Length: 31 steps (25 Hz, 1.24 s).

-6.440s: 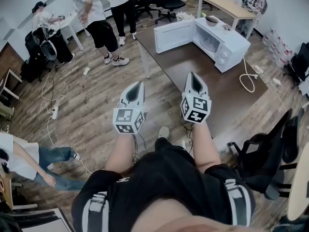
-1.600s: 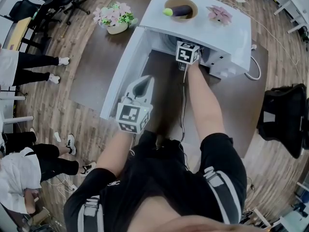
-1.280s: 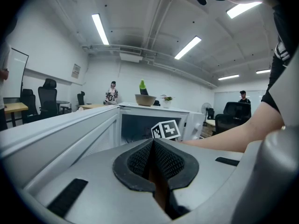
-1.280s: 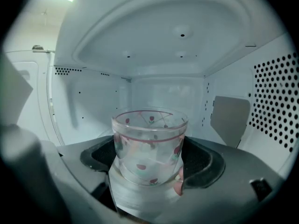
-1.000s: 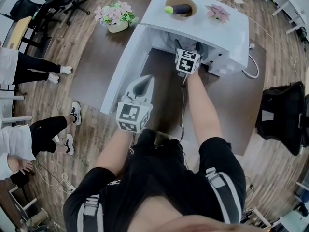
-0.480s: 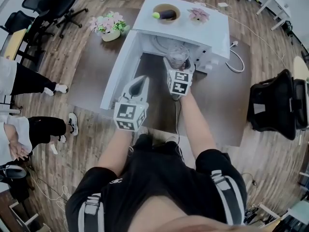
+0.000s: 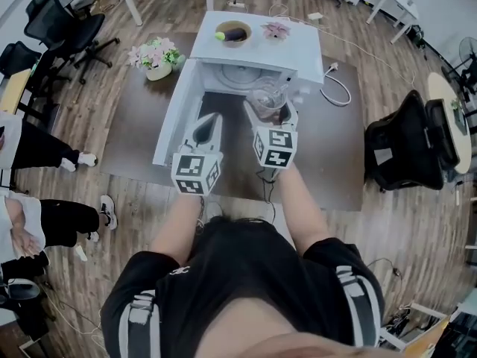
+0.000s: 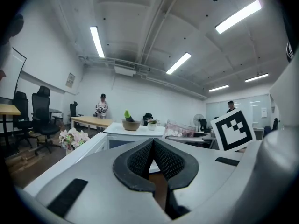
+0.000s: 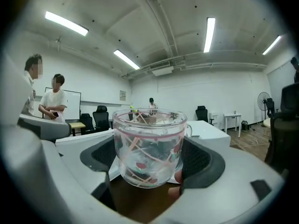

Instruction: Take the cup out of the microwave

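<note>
My right gripper [image 7: 268, 109] is shut on a clear glass cup [image 7: 268, 94] with a red and pink pattern, holding it upright in the air just in front of the white microwave [image 7: 313, 51]. In the right gripper view the cup [image 9: 149, 143] fills the gap between the black pads [image 9: 201, 160]. The microwave's door [image 7: 173, 118] stands open to the left, and its turntable [image 7: 237, 75] shows inside. My left gripper [image 7: 209, 122] hangs shut and holds nothing, beside the door; in the left gripper view its pads [image 8: 140, 158] meet.
On top of the microwave sit a bowl [image 7: 232, 32] with an eggplant and a pink flower piece [image 7: 277, 29]. A flower pot [image 7: 155, 58] stands on the brown table [image 7: 134, 133]. A black chair [image 7: 406, 144] is at the right, and people's legs [image 7: 45, 215] at the left.
My right gripper has drawn back out of the microwave and risen with the cup in its jaws. The left gripper has risen a little, still shut.
</note>
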Available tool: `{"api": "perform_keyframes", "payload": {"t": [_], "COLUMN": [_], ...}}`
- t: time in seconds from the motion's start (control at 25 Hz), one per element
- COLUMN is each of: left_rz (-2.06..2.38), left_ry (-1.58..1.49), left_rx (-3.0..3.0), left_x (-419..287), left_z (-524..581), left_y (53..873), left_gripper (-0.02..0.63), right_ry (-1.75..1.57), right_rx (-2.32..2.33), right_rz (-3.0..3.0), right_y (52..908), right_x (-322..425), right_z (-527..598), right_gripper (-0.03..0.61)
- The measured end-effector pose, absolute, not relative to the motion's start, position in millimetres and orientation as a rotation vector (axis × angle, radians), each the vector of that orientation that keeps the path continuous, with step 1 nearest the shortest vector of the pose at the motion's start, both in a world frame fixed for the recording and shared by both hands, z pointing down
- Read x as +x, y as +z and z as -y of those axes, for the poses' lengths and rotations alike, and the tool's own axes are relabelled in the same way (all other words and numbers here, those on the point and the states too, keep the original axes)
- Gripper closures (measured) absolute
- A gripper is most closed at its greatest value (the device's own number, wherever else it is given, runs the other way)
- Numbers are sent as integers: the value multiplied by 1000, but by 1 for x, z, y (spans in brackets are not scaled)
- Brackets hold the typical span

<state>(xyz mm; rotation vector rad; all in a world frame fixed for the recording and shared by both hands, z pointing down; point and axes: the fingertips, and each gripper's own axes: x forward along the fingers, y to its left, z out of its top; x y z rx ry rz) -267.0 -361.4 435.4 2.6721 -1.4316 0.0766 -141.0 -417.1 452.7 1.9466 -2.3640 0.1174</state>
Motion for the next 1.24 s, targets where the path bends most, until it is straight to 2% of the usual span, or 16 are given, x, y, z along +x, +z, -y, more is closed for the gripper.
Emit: {"api": "perform_keyframes", "payload": {"t": [0.36, 1.24], "left_rz": [1391, 1368], "left_ry": [35, 26], "left_rx": [2750, 2811], "left_x": [-255, -250], "left_z": [350, 354], "left_y": [409, 391], "left_gripper": [612, 612], "right_ry": [-5, 12], "right_rx": [1988, 2039], "right_rz": [2285, 2286], "right_y": [404, 404], "right_x": [-123, -121], "right_z": [374, 369], "right_gripper": [141, 141]}}
